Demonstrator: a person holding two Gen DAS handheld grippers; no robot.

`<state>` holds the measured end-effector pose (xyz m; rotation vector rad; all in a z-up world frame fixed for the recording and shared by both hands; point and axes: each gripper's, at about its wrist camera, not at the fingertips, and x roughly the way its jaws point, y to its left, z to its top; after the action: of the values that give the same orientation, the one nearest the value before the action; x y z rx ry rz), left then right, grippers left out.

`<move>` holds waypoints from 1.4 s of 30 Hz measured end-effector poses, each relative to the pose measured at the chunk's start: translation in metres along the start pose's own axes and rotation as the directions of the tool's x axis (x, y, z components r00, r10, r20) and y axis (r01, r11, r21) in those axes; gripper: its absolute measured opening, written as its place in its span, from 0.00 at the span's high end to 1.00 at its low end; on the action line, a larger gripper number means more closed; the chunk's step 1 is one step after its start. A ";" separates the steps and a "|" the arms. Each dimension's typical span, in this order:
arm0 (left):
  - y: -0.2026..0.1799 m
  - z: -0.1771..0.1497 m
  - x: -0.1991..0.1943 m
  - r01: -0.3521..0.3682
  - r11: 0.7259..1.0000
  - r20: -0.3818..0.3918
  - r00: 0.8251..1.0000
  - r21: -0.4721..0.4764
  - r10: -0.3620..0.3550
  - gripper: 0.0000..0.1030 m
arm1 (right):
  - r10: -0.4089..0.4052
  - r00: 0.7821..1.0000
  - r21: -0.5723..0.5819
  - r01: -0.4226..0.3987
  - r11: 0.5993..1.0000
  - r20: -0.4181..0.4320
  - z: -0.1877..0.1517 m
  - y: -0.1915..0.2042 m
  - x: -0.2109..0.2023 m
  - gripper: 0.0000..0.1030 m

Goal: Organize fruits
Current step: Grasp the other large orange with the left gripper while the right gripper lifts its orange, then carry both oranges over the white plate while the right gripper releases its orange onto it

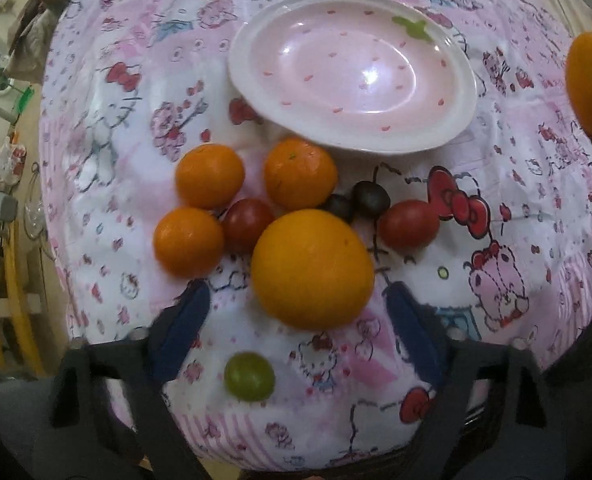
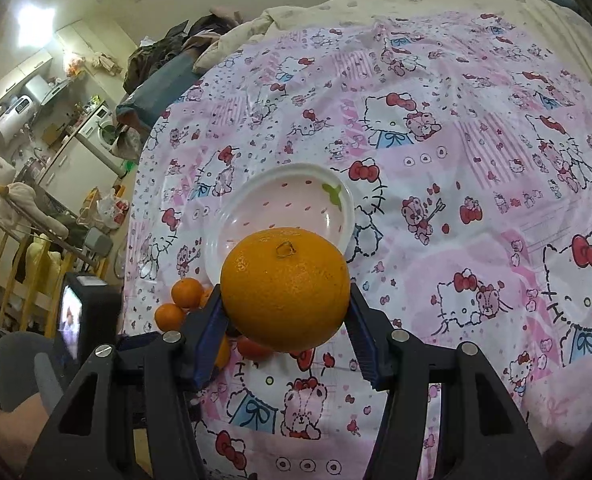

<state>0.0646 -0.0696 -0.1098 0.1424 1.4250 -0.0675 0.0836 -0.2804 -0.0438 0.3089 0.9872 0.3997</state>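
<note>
Progress slight as yet: pink plate (image 1: 454,68) on the cartoon-print cloth (image 1: 536,208) bare of fruit, nothing sorted into it. Right gripper (image 2: 285,312) closed on a large mandarin (image 2: 284,288), blue pads (image 2: 211,320) pressed to either flank, stem scar uppermost, fruit lifted off the cloth and hanging just short of the plate's near rim in the right wrist view; seen again as an orange shape at the far right edge of the left wrist view. Judged to be the first piece on its way to the dish. Left gripper (image 1: 296,320) spread wide and holding nothing, poised low over the heap with a big orange (image 1: 312,268) just ahead of its tips and a green grape (image 1: 249,376) lying between the open fingers, nearer the camera. Left on the cloth, clustered just beside the plate's near rim: three small mandarins (image 1: 209,176), two red tomatoes (image 1: 408,224), one of them tucked among the mandarins, and a pair of dark round fruits (image 1: 371,196), possibly grapes or cherries, too blurred to say. Nearly all of the job ahead, then: one fruit in hand, about ten pieces to gather, whether all into the one plate or by kind not to be told from here.
</note>
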 end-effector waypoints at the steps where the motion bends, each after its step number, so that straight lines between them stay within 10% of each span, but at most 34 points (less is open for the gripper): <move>1: -0.001 0.002 0.005 0.002 1.000 -0.017 1.000 0.002 -0.002 0.30 | -0.001 1.000 0.002 0.001 1.000 0.002 0.000 -0.001 0.000 0.43; 13: 0.005 0.006 0.021 0.084 0.994 -0.014 0.996 -0.073 -0.085 0.47 | -0.012 1.000 -0.021 0.013 1.000 0.008 0.001 0.001 -0.001 0.43; 28: 0.031 -0.014 -0.073 0.114 0.990 0.137 0.985 -0.079 -0.102 0.47 | -0.010 0.999 0.019 0.009 1.000 0.041 0.003 -0.004 -0.011 0.43; 42: 0.042 0.048 -0.076 0.053 0.998 0.219 0.975 -0.042 -0.043 0.47 | -0.012 0.997 -0.001 0.012 1.000 0.073 0.031 -0.004 -0.007 0.43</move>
<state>0.1063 -0.0376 -0.0260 0.0588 1.2097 -0.0860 0.1071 -0.2893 -0.0246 0.3142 0.9173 0.3760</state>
